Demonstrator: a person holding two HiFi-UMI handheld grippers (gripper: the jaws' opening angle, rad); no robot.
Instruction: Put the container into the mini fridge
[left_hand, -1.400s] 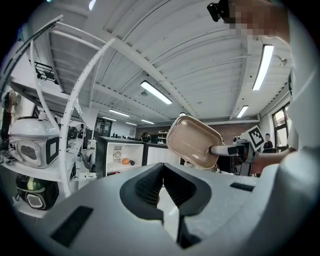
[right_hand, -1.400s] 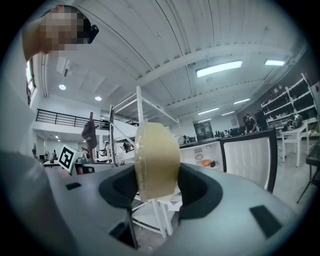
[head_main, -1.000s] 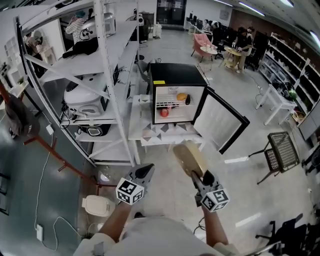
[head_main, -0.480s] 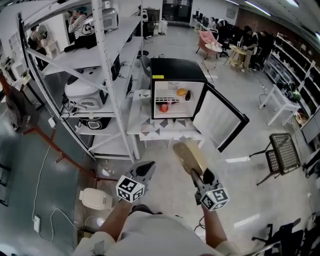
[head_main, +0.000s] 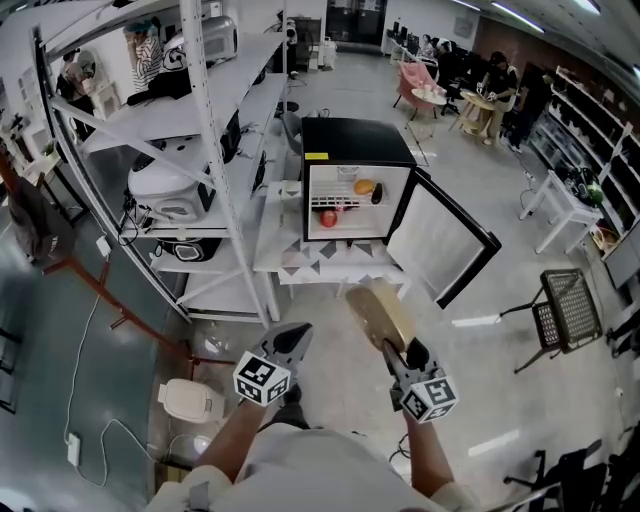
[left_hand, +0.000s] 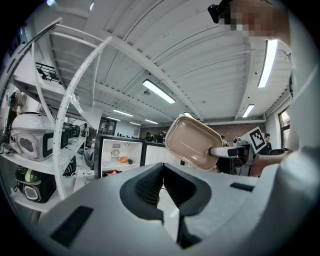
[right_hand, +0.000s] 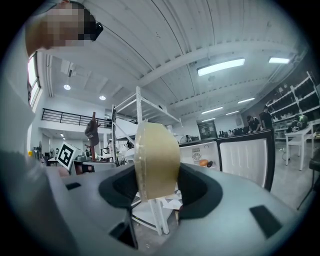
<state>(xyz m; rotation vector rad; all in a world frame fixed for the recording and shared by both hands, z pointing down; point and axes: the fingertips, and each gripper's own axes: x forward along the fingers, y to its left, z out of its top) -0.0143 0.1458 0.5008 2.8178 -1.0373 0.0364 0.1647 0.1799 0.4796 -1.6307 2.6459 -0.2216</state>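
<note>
white metal shelving (head_main: 215, 150) fills the left. our left gripper (head_main: 293, 335) carries nothing, jaws pressed together, spare, we judge, for the door later. ahead, the mini fridge (head_main: 352, 140) stands on a low white surface (head_main: 330, 270), well apart from us. the tan container (head_main: 378, 315) is in the air short of it, pinched at one end by the jaws of our right gripper (head_main: 392, 352), which leaves its far end free to go in first. the door (head_main: 440, 240) hangs wide open at right, so the way in is ready.
</note>
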